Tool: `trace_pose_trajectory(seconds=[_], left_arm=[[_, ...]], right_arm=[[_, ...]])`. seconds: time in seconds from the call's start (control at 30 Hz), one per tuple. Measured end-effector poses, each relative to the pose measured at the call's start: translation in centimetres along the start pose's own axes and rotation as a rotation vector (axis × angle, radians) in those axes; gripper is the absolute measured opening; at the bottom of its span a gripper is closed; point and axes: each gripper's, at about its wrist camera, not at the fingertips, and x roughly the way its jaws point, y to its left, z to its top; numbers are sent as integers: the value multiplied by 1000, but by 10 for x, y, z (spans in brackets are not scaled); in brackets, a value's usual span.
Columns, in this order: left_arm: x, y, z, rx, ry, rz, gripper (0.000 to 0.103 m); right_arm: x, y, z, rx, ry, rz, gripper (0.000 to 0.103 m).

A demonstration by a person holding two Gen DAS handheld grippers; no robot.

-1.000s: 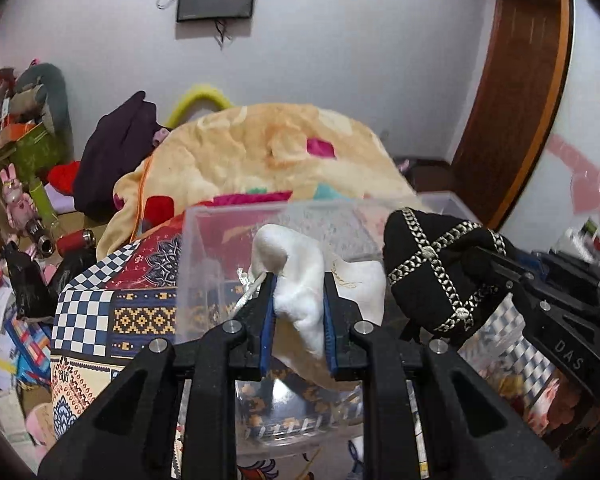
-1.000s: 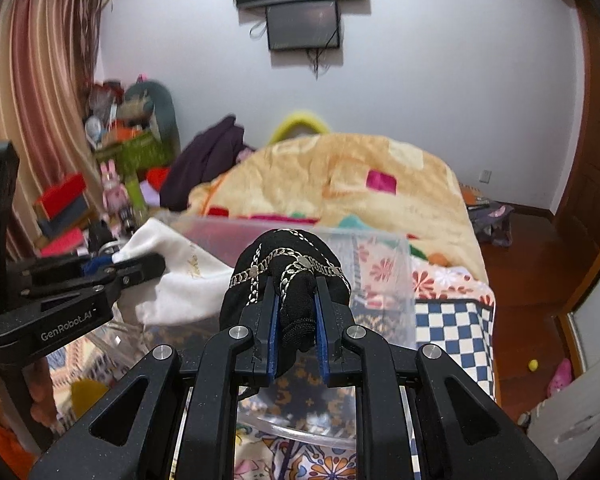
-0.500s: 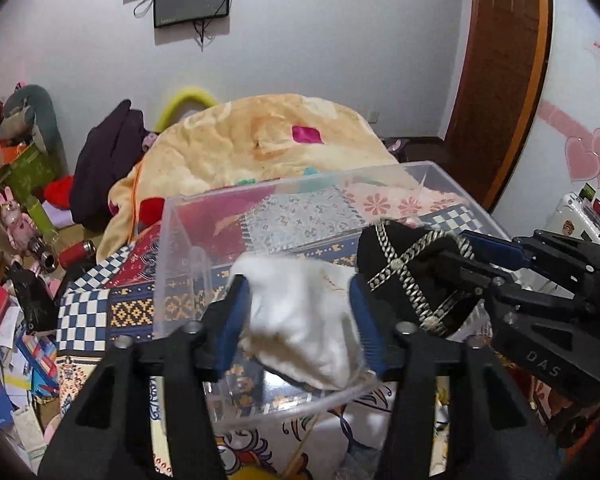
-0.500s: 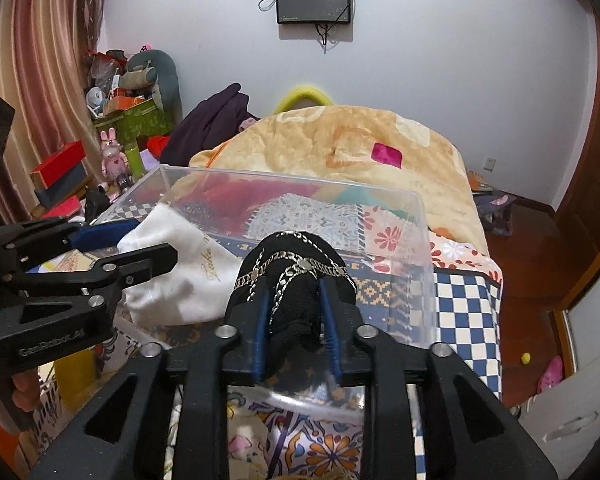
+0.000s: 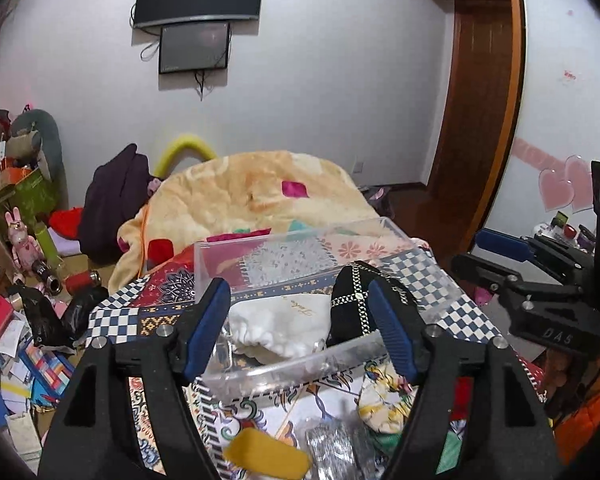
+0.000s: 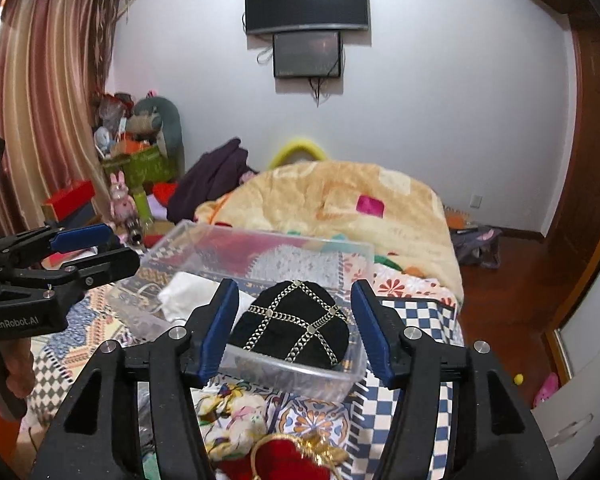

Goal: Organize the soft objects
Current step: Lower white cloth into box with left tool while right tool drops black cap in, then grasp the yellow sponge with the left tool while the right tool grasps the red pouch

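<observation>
Left wrist view: your left gripper (image 5: 298, 328) is spread wide, blue pads (image 5: 206, 326) holding nothing. Beyond them, the white drawstring pouch (image 5: 282, 330) lies inside the clear plastic bin (image 5: 300, 364), touching the black chain-trimmed cap (image 5: 350, 306) on its right. Faint cursive script on the pouch, not legible. The bin sits on a patchwork quilt (image 5: 112, 320). Your right gripper (image 5: 496, 258) shows at the right edge, its body marked "DAS".

Right wrist view: your right gripper (image 6: 294, 326) is also spread wide and holds nothing. The black cap (image 6: 292, 328) rests in the bin's (image 6: 332, 384) near end, the white pouch (image 6: 188, 294) just left of it. Your left gripper (image 6: 96, 246) is at the left, apart from the bin, jaws parted, body lettered "GenRobot.AI".
</observation>
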Motion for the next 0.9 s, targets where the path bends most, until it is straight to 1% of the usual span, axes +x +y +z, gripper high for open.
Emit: trace_pose_trajectory(seconds=[0.13, 0.23, 0.33, 0.5, 0.57, 0.63, 0.77, 0.9], left_arm=[[-17, 4, -8, -9, -17, -3, 74], [-20, 6, -17, -18, -15, 10, 74], [-19, 9, -30, -25, 6, 22, 74], [-5, 17, -58, -52, 92, 43, 74], [-1, 23, -72, -77, 125, 39, 74], [4, 28, -82, -95, 156, 39, 74], [16, 36, -100, -111, 223, 55, 74], [25, 36, -116, -123, 262, 32, 74]], right_arm=[[-12, 0, -11, -1, -9, -7, 55], [-13, -2, -26, -1, 14, -21, 55], [-11, -6, -44, 14, 58, -31, 55], [-1, -15, -70, 52, 141, -41, 55], [6, -18, -79, 68, 177, -39, 55], [4, -14, -89, 73, 199, -42, 55], [17, -13, -102, 78, 242, -34, 55], [26, -10, -109, 83, 263, -26, 55]])
